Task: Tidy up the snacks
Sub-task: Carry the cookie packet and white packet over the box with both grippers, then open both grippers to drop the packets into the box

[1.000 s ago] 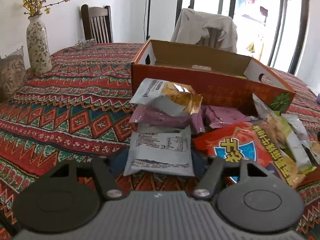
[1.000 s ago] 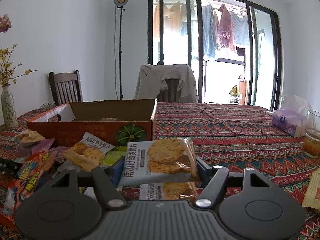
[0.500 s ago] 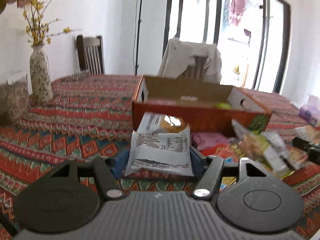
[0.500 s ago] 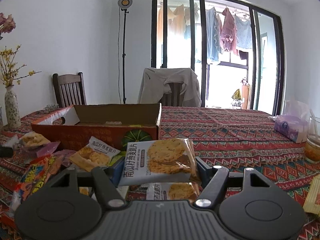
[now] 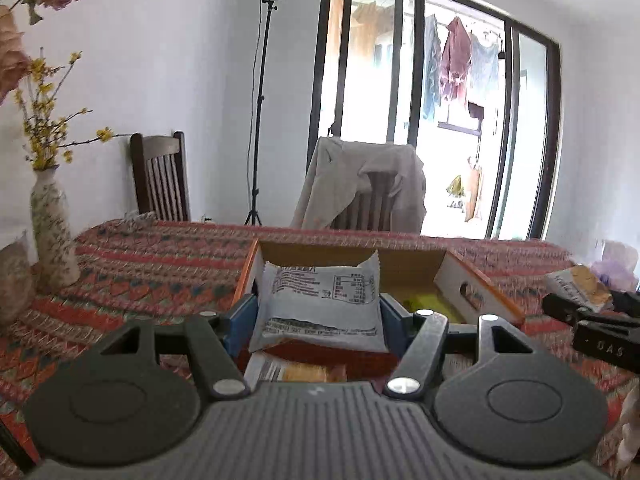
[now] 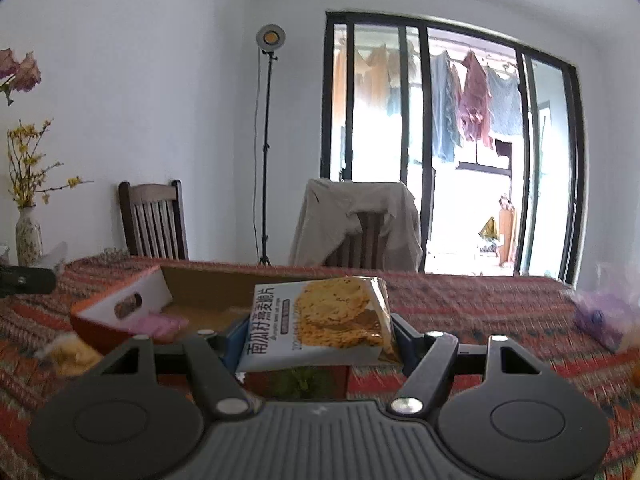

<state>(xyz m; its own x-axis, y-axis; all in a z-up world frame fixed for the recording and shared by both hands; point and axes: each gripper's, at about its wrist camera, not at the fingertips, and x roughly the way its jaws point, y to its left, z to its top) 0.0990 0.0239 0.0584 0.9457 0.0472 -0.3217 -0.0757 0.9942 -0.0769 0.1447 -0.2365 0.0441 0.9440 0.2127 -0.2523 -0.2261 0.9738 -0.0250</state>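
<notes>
The long table under a woven red, zigzag-patterned cloth (image 5: pixel 152 276) fills the lower half of both views. On it, at twelve o'clock from each gripper, sits the open orange cardboard box (image 6: pixel 120 304) with white end flaps and oval handle holes. It is shallow and stiff-walled, with a soft pink packet (image 6: pixel 156 322) and something yellow-green already lying inside.

The left gripper (image 5: pixel 318 320) is clamped on a flat white foil snack packet (image 5: pixel 320 300), printed back facing the camera, crimped edges up, held above the box's near wall. The right gripper (image 6: pixel 316 340) pinches a white and gold cookie packet (image 6: pixel 320 324) showing round biscuits, tilted slightly, near the box's right end. In the left view that second tool shows at three o'clock, just beside the box.

My worry is a collision: both hands are heading for one narrow opening, and the tools could knock together over it. The slick, air-puffed film gives little purchase, so a packet may squirt out sideways if squeezed harder, and the biscuits would probably crack. A low release could catch the near wall and drop the packet back among the loose snacks (image 6: pixel 70 354) at nine o'clock.
</notes>
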